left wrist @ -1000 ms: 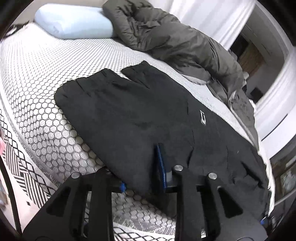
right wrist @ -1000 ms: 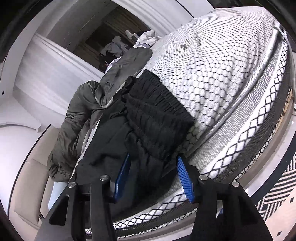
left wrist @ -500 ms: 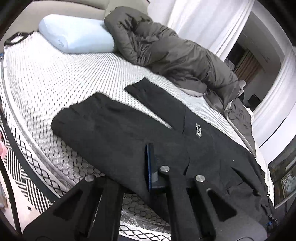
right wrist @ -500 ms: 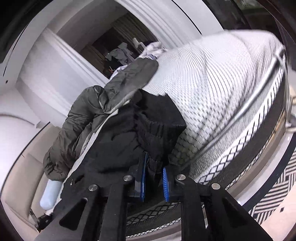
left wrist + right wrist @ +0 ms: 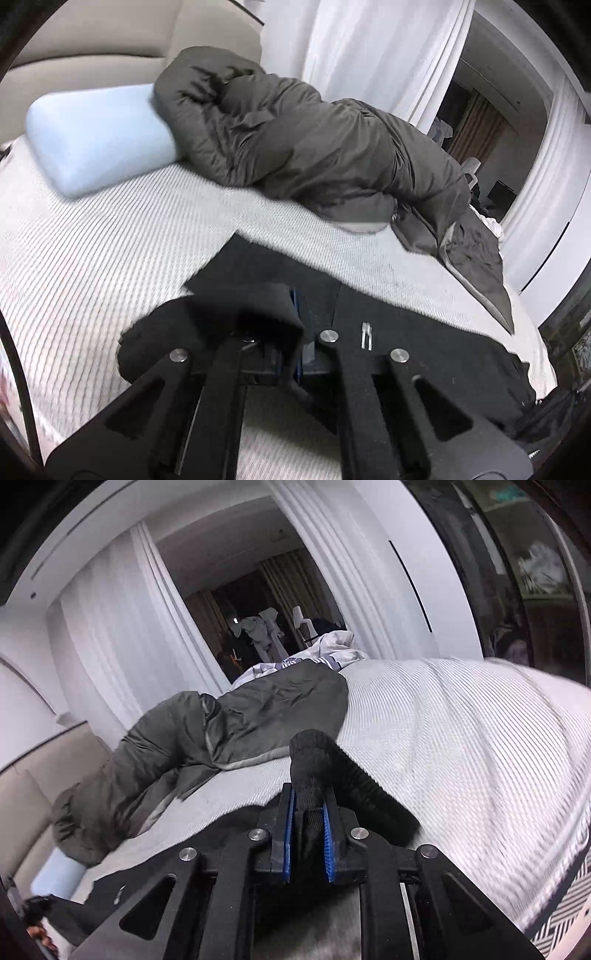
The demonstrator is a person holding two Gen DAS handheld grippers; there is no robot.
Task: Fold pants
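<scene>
Pants (image 5: 424, 354) lie on the bed (image 5: 92, 240), low in both frames. My left claw (image 5: 297, 321) pinches a leg edge and my right claw (image 5: 308, 812) is closed tight on the ribbed waistband, I think so that one long side lifts together for folding over.

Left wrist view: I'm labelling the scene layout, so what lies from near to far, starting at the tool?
Left tool shut on the black pants → white textured mattress → crumpled dark grey puffy duvet → white pleated curtains.
</scene>
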